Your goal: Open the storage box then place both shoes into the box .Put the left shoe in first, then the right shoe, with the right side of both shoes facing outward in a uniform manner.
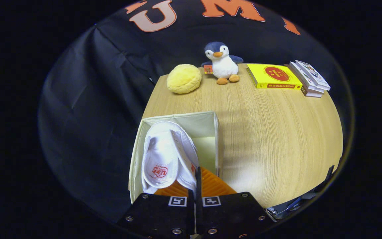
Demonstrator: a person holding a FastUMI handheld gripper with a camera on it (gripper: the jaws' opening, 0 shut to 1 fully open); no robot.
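The gripper (196,186) was tipped steeply downward over the table edge, its two orange fingers (211,186) drawn close together with only a thin slit between them. They pinched the rim at the heel of a white shoe (167,156), one pad inside the opening and the other against the outer wall. The shoe hung toe-away from the fingers, its insole with a red stamp facing up, and it sat inside the open storage box (211,127), a cream fabric bin at the near left corner of the wooden table (270,139). The box's pale floor showed just right of the shoe. Beyond the box, at the far side of the table, stood a yellow round plush (183,78), a penguin toy (222,63), a yellow book (273,77) and a small stack of books (310,79), all well apart from the box.
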